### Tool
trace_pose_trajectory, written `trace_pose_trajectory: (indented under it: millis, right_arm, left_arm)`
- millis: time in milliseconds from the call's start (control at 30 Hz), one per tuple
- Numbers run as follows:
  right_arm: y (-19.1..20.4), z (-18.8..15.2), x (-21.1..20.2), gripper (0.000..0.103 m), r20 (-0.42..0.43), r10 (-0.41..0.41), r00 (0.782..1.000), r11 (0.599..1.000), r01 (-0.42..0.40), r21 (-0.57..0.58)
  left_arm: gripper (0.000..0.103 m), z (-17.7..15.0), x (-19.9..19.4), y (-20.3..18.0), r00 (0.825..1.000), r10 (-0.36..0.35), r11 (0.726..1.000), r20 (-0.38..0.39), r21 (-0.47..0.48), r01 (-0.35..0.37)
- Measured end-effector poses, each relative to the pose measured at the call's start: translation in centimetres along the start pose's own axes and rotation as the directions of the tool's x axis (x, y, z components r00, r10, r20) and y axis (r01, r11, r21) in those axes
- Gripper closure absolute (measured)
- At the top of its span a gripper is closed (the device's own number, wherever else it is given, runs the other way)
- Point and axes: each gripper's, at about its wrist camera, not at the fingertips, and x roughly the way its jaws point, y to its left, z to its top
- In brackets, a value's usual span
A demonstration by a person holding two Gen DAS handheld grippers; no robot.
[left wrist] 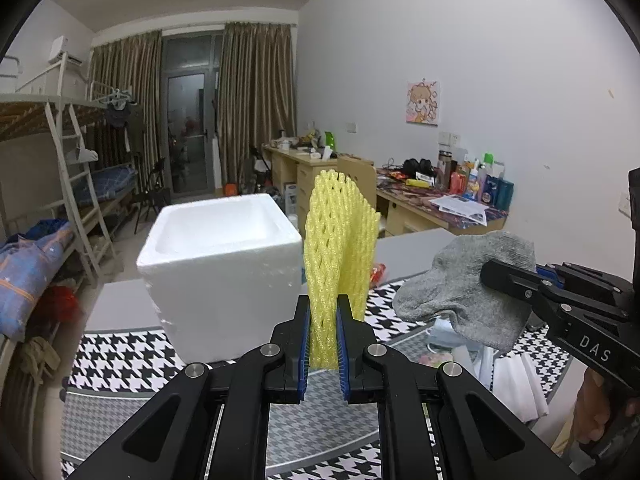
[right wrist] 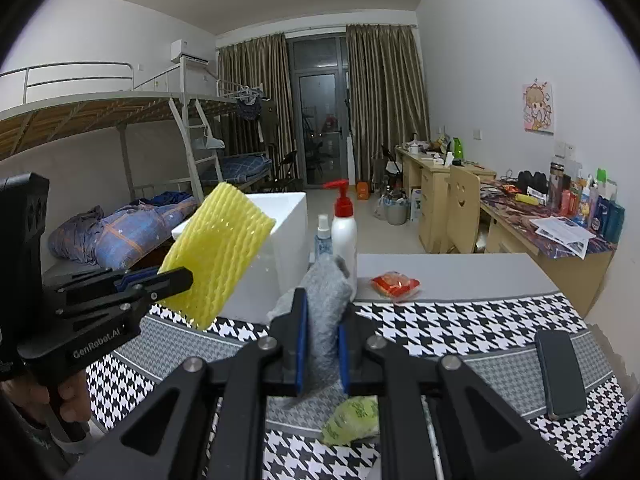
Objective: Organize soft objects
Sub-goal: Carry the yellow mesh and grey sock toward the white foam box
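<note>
**A:** Two soft things are up off the table at once. Nearest the lens in the left wrist view, the left gripper [left wrist: 323,340] has its blue pads clamped on the lower end of the yellow foam net [left wrist: 338,248], which stands upright in the centre of the frame.

**B:** And the other one?

**A:** In the right wrist view the right gripper [right wrist: 323,344] is pinched shut on the grey sock [right wrist: 326,304], low in the centre of the frame. The left view shows the same sock [left wrist: 460,284] at right of centre, hanging from the jaws above the houndstooth mat [left wrist: 120,360].

**B:** So which step is this?

**A:** I'd call it the carry: both pieces are held in the air and neither is stowed yet. The white foam box [left wrist: 220,264] sits just behind and left of the net, open at the top. It looks like the likely place for them.

**B:** What does the next move need?

**A:** Probably each piece brought over the box's mouth in turn and let go only once it is inside the rim. The two grippers are near each other and should not cross. The sock hangs loose, so it may catch on the box wall.

**B:** Anything left lying on the mat?

**A:** A crumpled green bag [right wrist: 352,420] lies at the bottom of the right view. Further back are a red packet [right wrist: 396,284] and a pump bottle [right wrist: 344,232].
</note>
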Motion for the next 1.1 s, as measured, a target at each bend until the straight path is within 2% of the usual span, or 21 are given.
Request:
trace_pose_trajectory:
  millis: [633, 1100]
  right_arm:
    - [2.3, 3.4, 2.2, 0.087, 0.054, 0.031, 0.998, 0.998, -0.028, -0.057]
    - [2.9, 5.2, 4.0, 0.087, 0.041, 0.043, 0.998, 0.998, -0.041, -0.047]
  left_arm:
    - [0.091, 2.3, -0.1, 3.8, 0.994, 0.096, 0.995, 0.052, -0.033, -0.094]
    - [0.091, 3.9, 1.1, 5.0, 0.988, 0.134, 0.991, 0.076, -0.035, -0.132]
